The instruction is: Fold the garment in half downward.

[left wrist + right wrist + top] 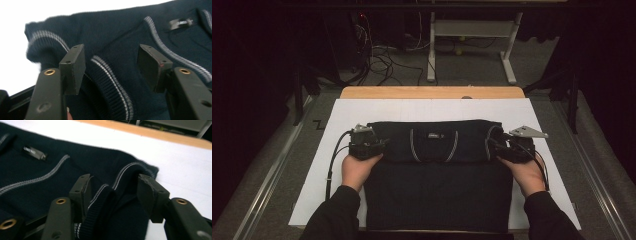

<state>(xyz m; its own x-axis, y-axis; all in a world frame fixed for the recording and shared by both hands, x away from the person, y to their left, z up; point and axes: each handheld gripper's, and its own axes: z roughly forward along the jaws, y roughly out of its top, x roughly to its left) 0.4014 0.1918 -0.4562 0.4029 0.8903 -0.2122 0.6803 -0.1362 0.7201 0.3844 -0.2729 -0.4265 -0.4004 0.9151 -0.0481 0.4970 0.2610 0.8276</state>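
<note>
With both the left tongs [383,143] and right tongs [495,146] open astride ribbed edges of the folded navy sweater [437,170], closing carelessly could pinch too few layers and let the fold slump.

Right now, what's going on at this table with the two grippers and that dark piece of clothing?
A person is working on a dark navy sweater lying on a white sheet over the table. Its top part with the collar and label lies folded across the body. The left gripper is at the left end of that fold and the right gripper at the right end. Both have their jaws open around striped ribbed edges, neither clamped shut.
</note>
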